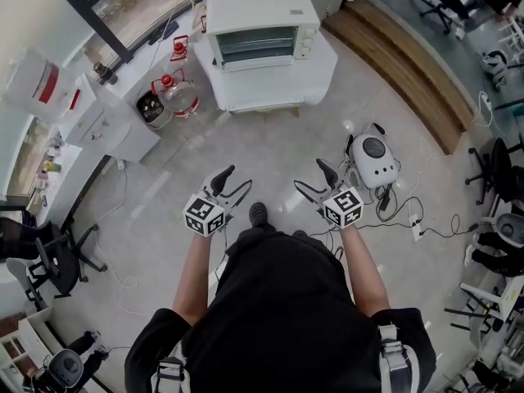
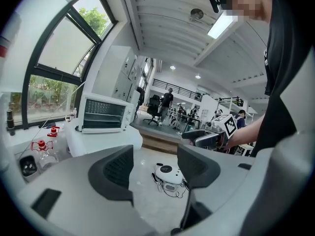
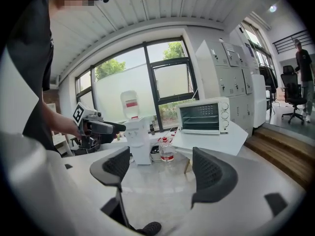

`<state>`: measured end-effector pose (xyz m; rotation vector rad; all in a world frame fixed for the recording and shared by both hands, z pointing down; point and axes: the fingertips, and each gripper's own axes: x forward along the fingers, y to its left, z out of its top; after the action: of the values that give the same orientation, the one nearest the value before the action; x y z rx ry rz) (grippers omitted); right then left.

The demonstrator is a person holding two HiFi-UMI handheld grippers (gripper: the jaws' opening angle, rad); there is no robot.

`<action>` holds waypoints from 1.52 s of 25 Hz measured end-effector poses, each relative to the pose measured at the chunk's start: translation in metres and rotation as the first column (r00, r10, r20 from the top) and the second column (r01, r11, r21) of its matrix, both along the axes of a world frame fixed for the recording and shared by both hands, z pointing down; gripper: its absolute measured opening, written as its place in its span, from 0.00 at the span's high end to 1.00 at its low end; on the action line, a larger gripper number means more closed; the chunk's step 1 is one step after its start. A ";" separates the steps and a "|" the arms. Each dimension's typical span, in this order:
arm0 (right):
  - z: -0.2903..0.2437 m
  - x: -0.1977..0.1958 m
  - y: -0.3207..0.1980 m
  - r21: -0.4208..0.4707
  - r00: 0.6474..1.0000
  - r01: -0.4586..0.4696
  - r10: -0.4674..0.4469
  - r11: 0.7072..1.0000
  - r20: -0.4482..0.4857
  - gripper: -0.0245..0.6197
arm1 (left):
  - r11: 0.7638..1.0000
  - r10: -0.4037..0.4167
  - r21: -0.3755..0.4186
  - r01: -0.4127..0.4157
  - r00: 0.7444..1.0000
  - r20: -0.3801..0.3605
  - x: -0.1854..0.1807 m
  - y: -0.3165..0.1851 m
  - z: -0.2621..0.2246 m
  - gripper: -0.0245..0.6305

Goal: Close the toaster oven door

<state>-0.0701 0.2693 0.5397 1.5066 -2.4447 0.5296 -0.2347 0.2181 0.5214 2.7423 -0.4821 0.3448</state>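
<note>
Grey floor; toaster oven (image 1: 260, 24) at table (image 1: 270, 92) back edge, well away. Left gripper (image 1: 236, 178), right gripper (image 1: 311, 175) both wide, empty; a hasty shove could slide the oven.

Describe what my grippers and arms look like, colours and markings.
The left gripper and the right gripper each have a grey body, dark curved jaws that are finely textured inside, and a white cube printed with black square markers. The person wears a black short-sleeved top.
</note>
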 end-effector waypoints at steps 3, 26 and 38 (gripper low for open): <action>0.002 -0.005 -0.017 -0.006 1.000 -0.019 0.019 1.000 0.002 0.34 | 1.000 0.014 -0.004 -0.014 1.000 0.000 -0.004 -0.021 0.001 0.56; 0.011 -0.010 -0.063 -0.024 0.994 -0.106 0.106 0.994 0.012 0.34 | 1.000 0.005 -0.015 -0.004 0.998 0.067 -0.057 -0.077 0.002 0.56; 0.043 0.047 -0.096 -0.074 0.993 -0.106 0.109 0.992 0.038 0.35 | 0.994 -0.049 -0.091 0.061 0.990 0.131 -0.018 -0.109 0.042 0.56</action>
<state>-0.0234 0.1730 0.5828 1.6201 -2.3581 0.6688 -0.2532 0.1096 0.5636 2.6207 -0.5589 0.5186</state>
